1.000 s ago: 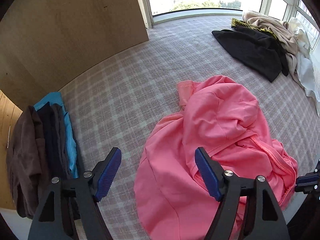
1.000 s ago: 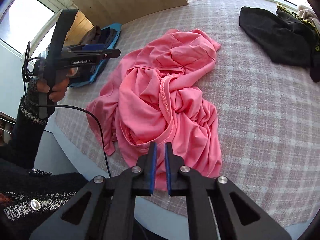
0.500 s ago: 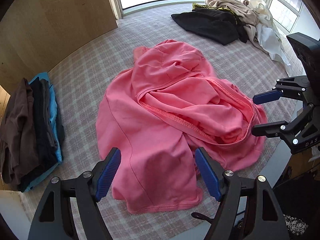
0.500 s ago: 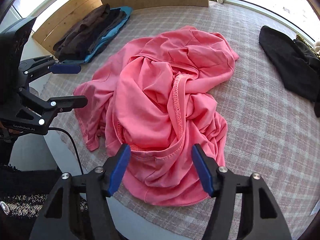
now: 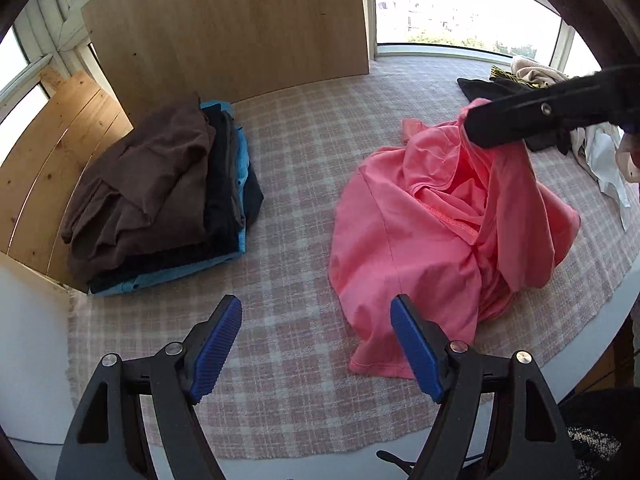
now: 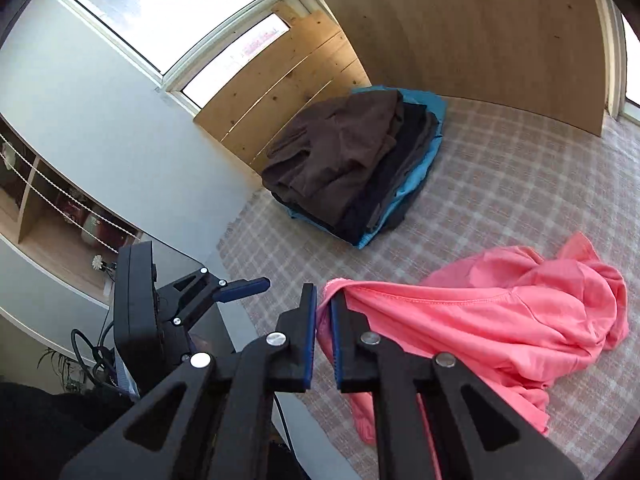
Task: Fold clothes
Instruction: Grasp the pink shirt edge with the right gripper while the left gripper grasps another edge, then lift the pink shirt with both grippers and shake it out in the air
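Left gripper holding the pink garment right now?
No. The left gripper has its jaws wide open above the checked cloth, beside the pink garment's hem, clamping nothing.

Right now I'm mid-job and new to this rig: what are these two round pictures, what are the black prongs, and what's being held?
Each picture comes from a fisheye camera on a handheld two-finger gripper, looking along its fingers.

In the left wrist view, the left gripper is open and empty above the checked cloth covering the surface.

In the right wrist view, the right gripper is shut on an edge of the pink garment, lifting it; the rest lies crumpled on the cloth.

A folded stack, brown on top, sits by the wooden panel. More unfolded clothes lie by the window.
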Tool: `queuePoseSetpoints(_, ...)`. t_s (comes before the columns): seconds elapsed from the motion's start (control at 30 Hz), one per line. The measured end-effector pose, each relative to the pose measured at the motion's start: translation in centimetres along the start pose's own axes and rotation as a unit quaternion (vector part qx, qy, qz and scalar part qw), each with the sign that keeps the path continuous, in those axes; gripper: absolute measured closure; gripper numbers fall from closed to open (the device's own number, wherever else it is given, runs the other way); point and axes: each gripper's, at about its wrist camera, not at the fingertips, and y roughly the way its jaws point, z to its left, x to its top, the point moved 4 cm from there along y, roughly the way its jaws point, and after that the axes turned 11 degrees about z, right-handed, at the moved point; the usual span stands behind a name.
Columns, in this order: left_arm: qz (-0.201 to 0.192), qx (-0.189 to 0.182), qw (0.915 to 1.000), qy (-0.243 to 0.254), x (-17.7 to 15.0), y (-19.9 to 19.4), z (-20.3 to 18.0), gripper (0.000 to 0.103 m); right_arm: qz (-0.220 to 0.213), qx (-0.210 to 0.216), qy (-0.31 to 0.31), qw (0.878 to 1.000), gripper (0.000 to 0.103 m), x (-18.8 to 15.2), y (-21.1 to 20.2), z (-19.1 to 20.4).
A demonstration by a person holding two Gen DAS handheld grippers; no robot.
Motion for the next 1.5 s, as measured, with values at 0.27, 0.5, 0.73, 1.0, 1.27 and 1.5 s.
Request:
queuePoseSetpoints(0.27, 0.014, -0.008, 0.9956, -0.092, -2.5, 0.3, 3.2, 0.028, 0.031, -0.095, 0.000, 0.995, 0.053, 0.7, -3.5, -3.5)
queuePoseSetpoints(0.5, 0.038, -0.084, 0.9932, -0.072, 0.7, 2.7, -3.0, 0.028, 0.039, -0.013, 0.104, 0.994, 0.051, -1.2, -3.2, -10.2)
queuePoseSetpoints(0.73, 0.051, -0.077, 0.9951, -0.037, 6.7, 5.2, -10.0, 0.027, 0.026, -0.052, 0.073, 0.996, 0.050, -0.2, -5.1, -11.7)
queuePoseSetpoints(1.0, 0.116, -0.103, 0.9839, -0.088, 5.0, 9.0, -6.3, 0.084, 0.105, -0.178, 0.051, 0.977, 0.047, -2.2, -2.2, -20.4)
queuePoseSetpoints(1.27, 0.100, -0.047, 0.9716, -0.209, -0.9, 5.5, 2.9, 0.095, 0.175, -0.195, 0.003, 0.965, 0.078, -2.1, 4.4, -21.8)
queuePoseSetpoints(1.5, 0.079, -0.102, 0.9675, -0.217, -2.0, 4.2, 1.9, 0.034, 0.134, -0.203, -0.018, 0.970, 0.093, -1.8, 0.3, -19.8)
